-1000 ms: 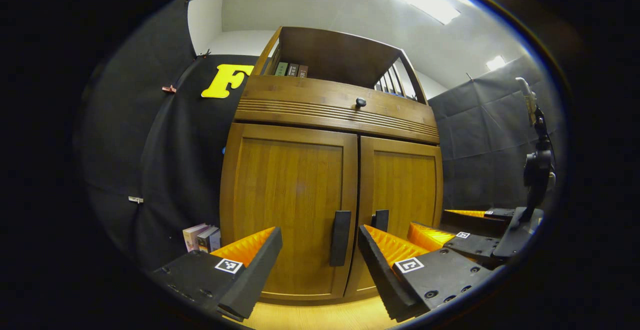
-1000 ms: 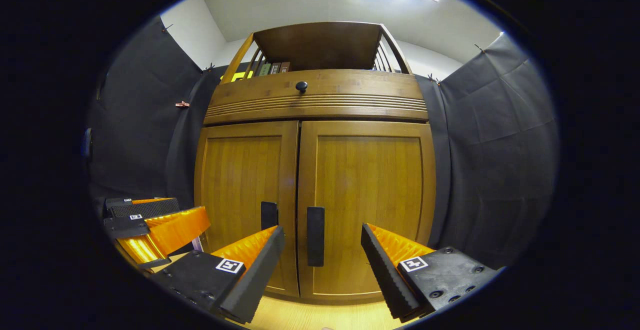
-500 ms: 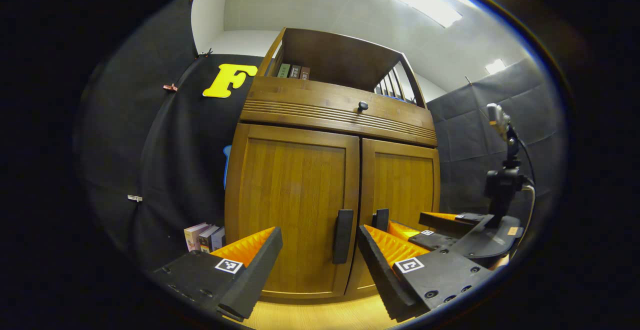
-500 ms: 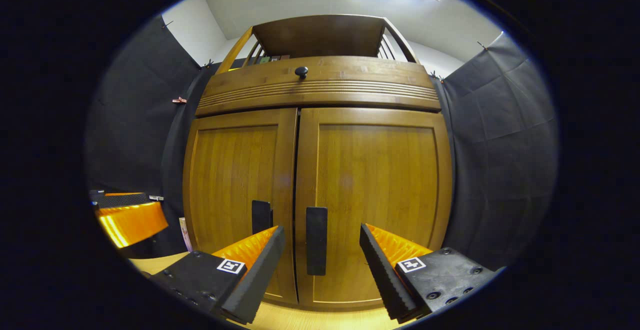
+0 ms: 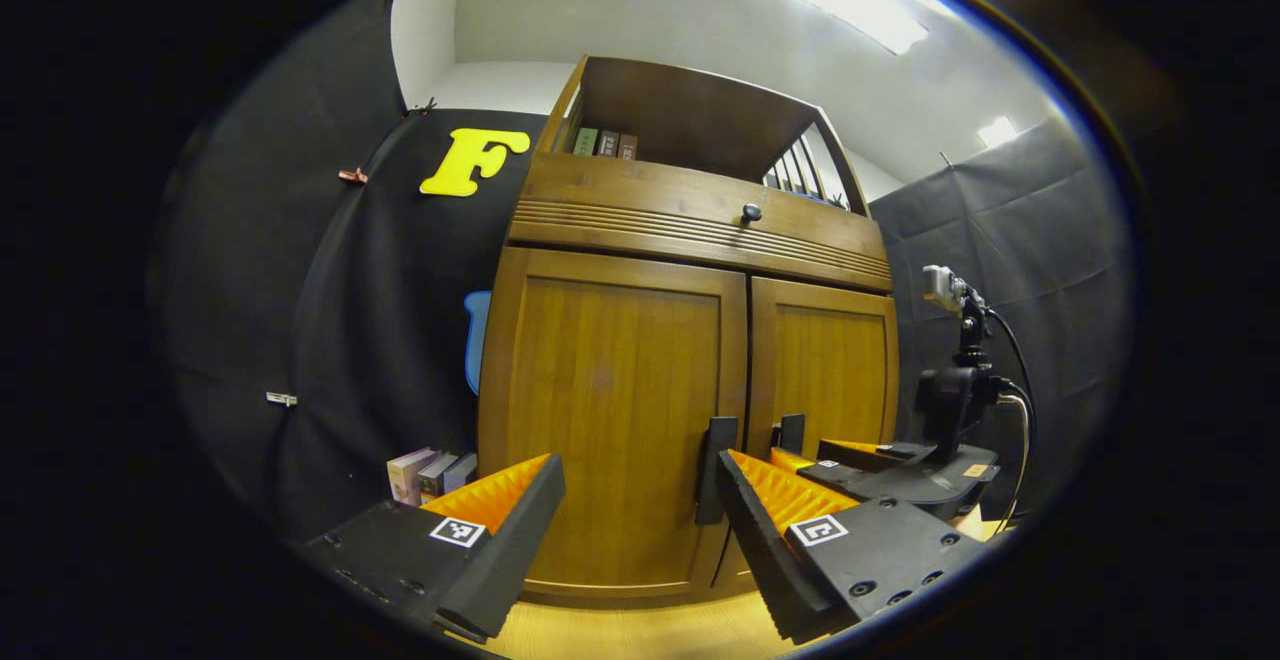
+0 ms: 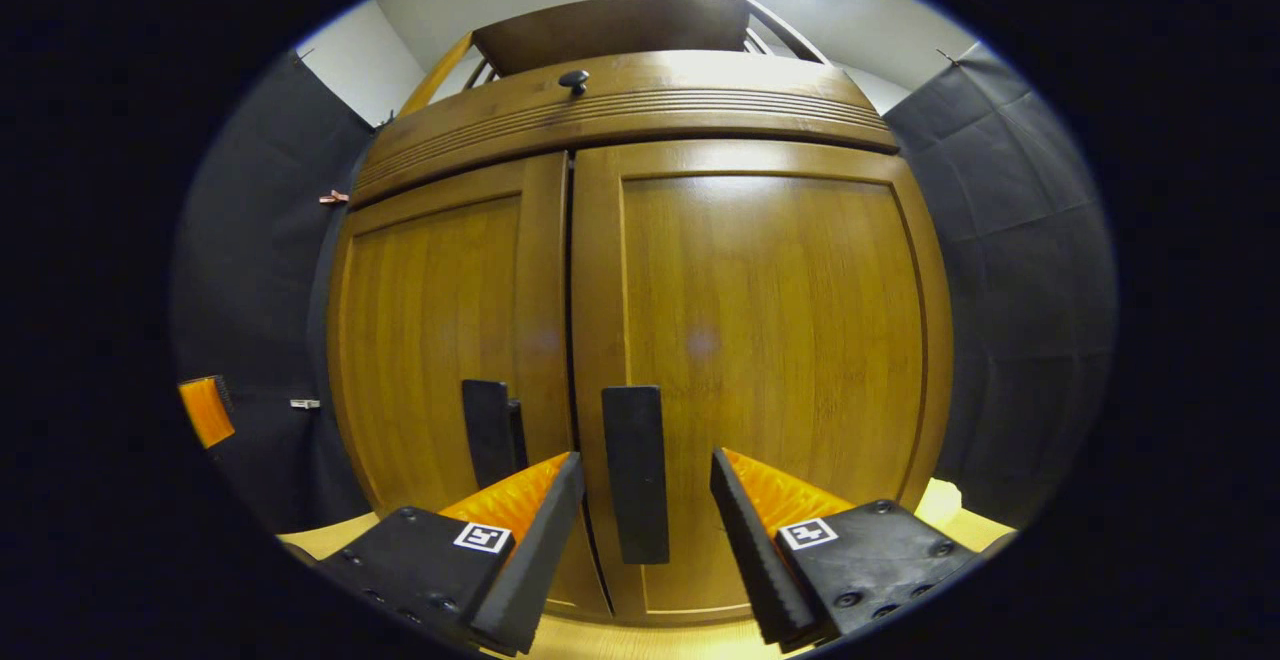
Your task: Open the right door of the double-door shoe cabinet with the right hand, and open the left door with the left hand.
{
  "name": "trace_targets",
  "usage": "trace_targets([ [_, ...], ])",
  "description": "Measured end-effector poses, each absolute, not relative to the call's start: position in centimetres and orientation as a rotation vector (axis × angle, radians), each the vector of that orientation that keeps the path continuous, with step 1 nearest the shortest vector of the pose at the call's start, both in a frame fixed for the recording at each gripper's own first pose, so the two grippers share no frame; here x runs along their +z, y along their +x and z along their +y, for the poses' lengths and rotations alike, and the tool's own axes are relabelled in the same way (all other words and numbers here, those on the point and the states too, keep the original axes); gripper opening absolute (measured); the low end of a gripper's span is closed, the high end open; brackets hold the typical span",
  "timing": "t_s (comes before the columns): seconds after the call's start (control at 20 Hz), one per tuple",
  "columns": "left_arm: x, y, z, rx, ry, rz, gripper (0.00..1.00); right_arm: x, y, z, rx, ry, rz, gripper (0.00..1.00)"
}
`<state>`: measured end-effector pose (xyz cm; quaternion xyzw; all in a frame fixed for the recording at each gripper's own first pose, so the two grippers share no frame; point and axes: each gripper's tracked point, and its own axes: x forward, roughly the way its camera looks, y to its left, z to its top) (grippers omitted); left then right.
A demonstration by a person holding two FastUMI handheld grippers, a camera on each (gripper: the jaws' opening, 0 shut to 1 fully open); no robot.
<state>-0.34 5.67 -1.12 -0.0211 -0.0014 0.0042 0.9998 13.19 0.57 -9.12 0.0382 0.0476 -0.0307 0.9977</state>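
Observation:
The wooden shoe cabinet has both doors shut. In the right gripper view the right door (image 6: 760,340) is close, and its black upright handle (image 6: 635,475) stands in the gap of my open right gripper (image 6: 640,530), neither finger pressing on it. The left door's handle (image 6: 490,430) is just to its left. In the left gripper view my left gripper (image 5: 640,530) is open, a short way in front of the left door (image 5: 610,420). That door's handle (image 5: 716,470) is by the right fingertip. The right gripper (image 5: 880,465) shows by the right door's handle (image 5: 790,433).
Above the doors runs a drawer front with a black knob (image 5: 750,212), and books (image 5: 605,143) stand on the open top shelf. More books (image 5: 430,475) stand on the floor left of the cabinet. Pale wood floor (image 5: 640,630) lies below. Black cloth walls flank both sides.
My right gripper has moved in toward the right door until its handle lies between the fingers. The left gripper's view has shifted a little, the cabinet now farther right. Both doors stay shut.

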Motion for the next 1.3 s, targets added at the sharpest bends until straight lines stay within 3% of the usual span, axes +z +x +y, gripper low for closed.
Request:
trace_targets([
  [0.2,-2.1,0.2,6.9,0.022,-0.067,0.012,0.95,-9.8,14.8,0.6,-0.068,0.112,0.092,0.81],
  [0.25,-2.3,0.4,7.2,0.025,-0.072,0.016,0.95,-9.8,14.6,0.8,-0.06,0.123,0.088,0.65],
  [0.5,-3.1,0.4,8.6,0.044,-0.083,0.032,0.94,-10.4,15.7,1.7,-0.065,0.057,0.063,0.6],
  [0.55,-3.1,0.3,8.9,0.052,-0.08,0.034,0.93,-9.4,15.0,1.7,-0.081,0.025,0.049,0.29],
  [0.7,-3.1,-0.1,9.3,0.066,-0.08,0.032,0.92,-9.8,15.2,1.7,-0.097,-0.024,0.063,0.34],
  [0.8,-2.8,-0.5,9.4,0.068,-0.087,0.026,0.88,-9.9,15.1,1.8,-0.081,-0.027,0.07,0.21],
  [0.9,-2.5,-0.9,9.3,0.071,-0.086,0.024,0.92,-9.8,14.8,1.8,-0.064,-0.015,0.086,0.2],
  [1.0,-2.2,-1.5,9.3,0.077,-0.073,0.023,0.96,-9.7,14.0,1.8,-0.049,-0.026,0.095,0.25],
  [1.05,-2.0,-1.7,9.3,0.083,-0.065,0.021,0.92,-9.5,13.5,1.8,-0.04,-0.03,0.1,0.21],
  [1.1,-1.9,-1.9,9.2,0.089,-0.06,0.017,0.93,-9.2,13.1,1.9,-0.029,-0.026,0.101,0.25],
  [1.2,-1.6,-2.3,9.0,0.092,-0.065,0.012,0.92,-8.9,11.3,1.7,0.003,-0.02,0.108,0.21],
  [1.3,-1.5,-2.7,8.7,0.089,-0.071,0.014,0.92,-8.6,9.6,1.4,0.031,-0.026,0.112,0.25],
])
